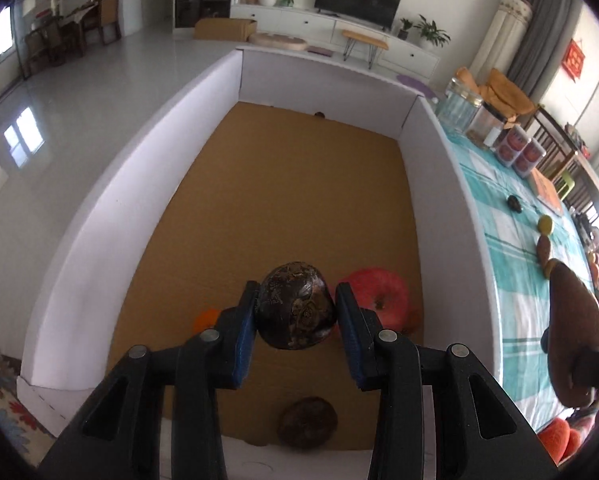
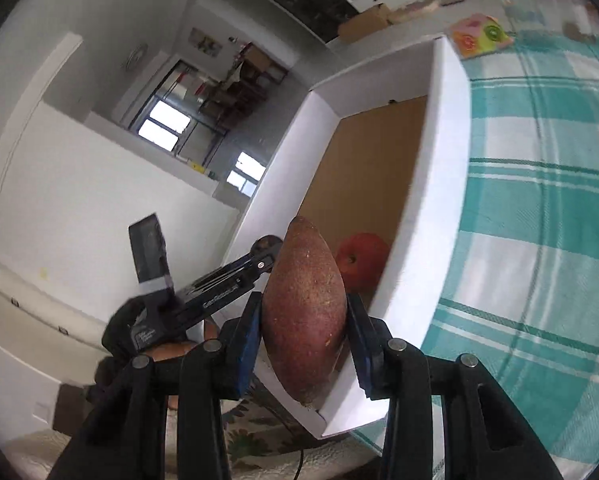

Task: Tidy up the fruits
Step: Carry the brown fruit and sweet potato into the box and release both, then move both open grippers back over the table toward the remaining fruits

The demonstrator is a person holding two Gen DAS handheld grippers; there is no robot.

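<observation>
A: What's in your left gripper (image 1: 296, 312)?

B: Its blue pads pinch a dark mottled fruit (image 1: 295, 309), held over the white-walled box (image 1: 139, 208) with the brown floor.

A: And inside the box?

B: A red apple (image 1: 379, 296), a brown fruit (image 1: 308, 422) near the front wall, something orange (image 1: 206, 319) at left.

A: Your right gripper (image 2: 304, 320)?

B: Its jaws clamp a reddish sweet potato (image 2: 304, 312), long axis upright, above the box's near corner.

A: Any writing?

B: Pale lettering on the other gripper's body in the right wrist view, too blurred to read.

A: Elsewhere?

B: Small fruits lie on the teal checked tablecloth (image 2: 539, 240).
</observation>
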